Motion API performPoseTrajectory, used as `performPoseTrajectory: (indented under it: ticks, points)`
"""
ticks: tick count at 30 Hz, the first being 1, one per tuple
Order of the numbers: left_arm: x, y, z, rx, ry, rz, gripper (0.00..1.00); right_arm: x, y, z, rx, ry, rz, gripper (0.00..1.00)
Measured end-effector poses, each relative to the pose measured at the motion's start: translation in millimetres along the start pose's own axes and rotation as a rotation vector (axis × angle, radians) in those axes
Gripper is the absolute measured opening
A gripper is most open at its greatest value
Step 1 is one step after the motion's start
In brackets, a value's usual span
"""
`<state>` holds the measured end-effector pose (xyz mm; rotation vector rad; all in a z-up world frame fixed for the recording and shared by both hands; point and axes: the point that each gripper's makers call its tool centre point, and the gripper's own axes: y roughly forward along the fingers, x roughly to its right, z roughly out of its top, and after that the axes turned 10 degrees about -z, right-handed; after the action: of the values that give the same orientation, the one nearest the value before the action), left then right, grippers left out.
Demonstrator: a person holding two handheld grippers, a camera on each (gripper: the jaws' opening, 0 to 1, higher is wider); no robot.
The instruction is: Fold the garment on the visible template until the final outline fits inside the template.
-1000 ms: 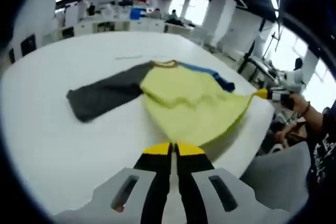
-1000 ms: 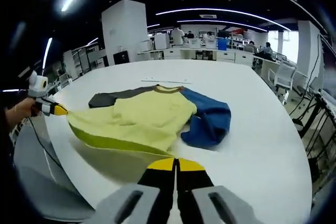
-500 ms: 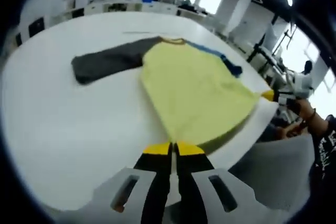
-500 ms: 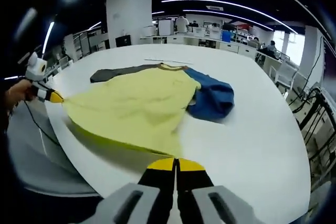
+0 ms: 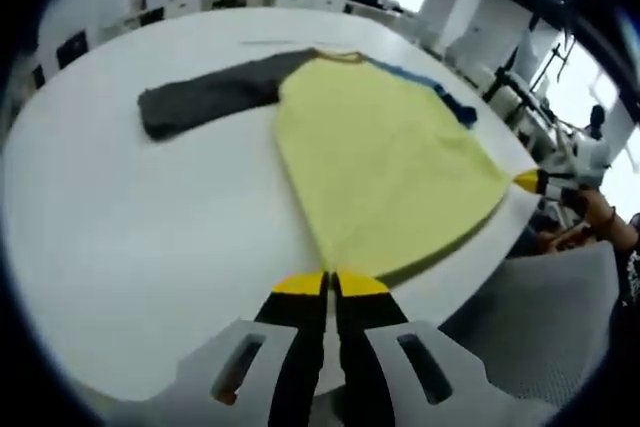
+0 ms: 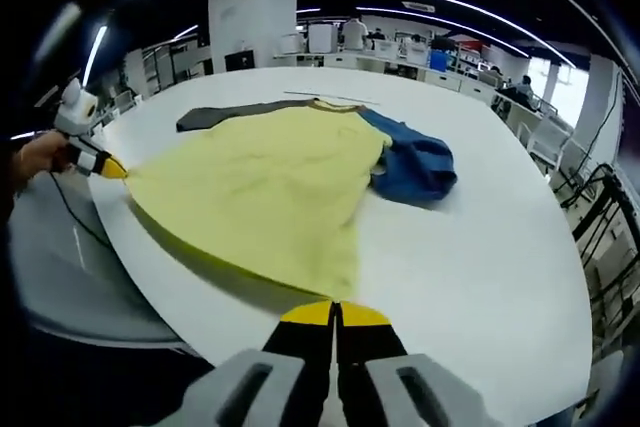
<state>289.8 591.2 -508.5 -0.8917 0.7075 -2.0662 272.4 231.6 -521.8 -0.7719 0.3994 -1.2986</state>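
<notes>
Garment stretched flat by its hem corners on the white table, both grippers clamped on the fabric.

The garment [image 5: 385, 162], a yellow-bodied shirt, lies spread across the white table [image 5: 150, 247] with its hem drawn toward the near table edge. The left gripper [image 5: 331, 285] has its yellow-tipped jaws pressed together on one hem corner; the right gripper [image 6: 335, 314] is likewise pinched on the opposite hem corner. In the left gripper view the right gripper [image 5: 545, 183] appears at the far right, held in a hand [image 5: 600, 215], beside the table edge. The dark grey sleeve [image 5: 205, 102] lies extended flat on the table. The blue sleeve [image 6: 415, 167] is bunched in a heap beside the yellow body. No template outline can be made out on the table surface. Office desks and ceiling lights fill the background.
</notes>
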Motion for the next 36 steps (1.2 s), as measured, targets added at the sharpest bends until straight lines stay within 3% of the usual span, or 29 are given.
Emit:
performPoseTrajectory:
  ticks: [7,10,14,21,28,31,36]
  points:
    - [-4.9,1,-2.6,-0.001,-0.013,0.0,0.0,-1,0,-6.1,-0.056,0.074,0.006,0.0]
    - [-9.9,-2,-6.7,-0.035,0.015,0.02,0.01,4,-5,-3.7,-0.076,0.128,0.008,0.04]
    - [-12.4,-8,-3.7,-0.014,0.001,0.016,0.12,16,-10,6.7,-0.067,0.177,-0.012,0.09]
    - [-16.4,-3,0.4,0.003,-0.036,0.028,0.15,22,12,4.6,-0.114,0.242,-0.019,0.09]
    - [-12.7,9,-0.9,-0.003,-0.076,0.036,0.14,17,32,8.8,-0.127,0.251,0.002,0.08]
    - [-11.5,13,-7.6,-0.046,-0.03,0.058,0.13,15,33,7.4,-0.15,0.228,-0.003,0.08]
    - [-15.3,16,-10.5,-0.062,-0.013,0.086,0.12,15,36,6.3,-0.162,0.219,-0.008,0.05]
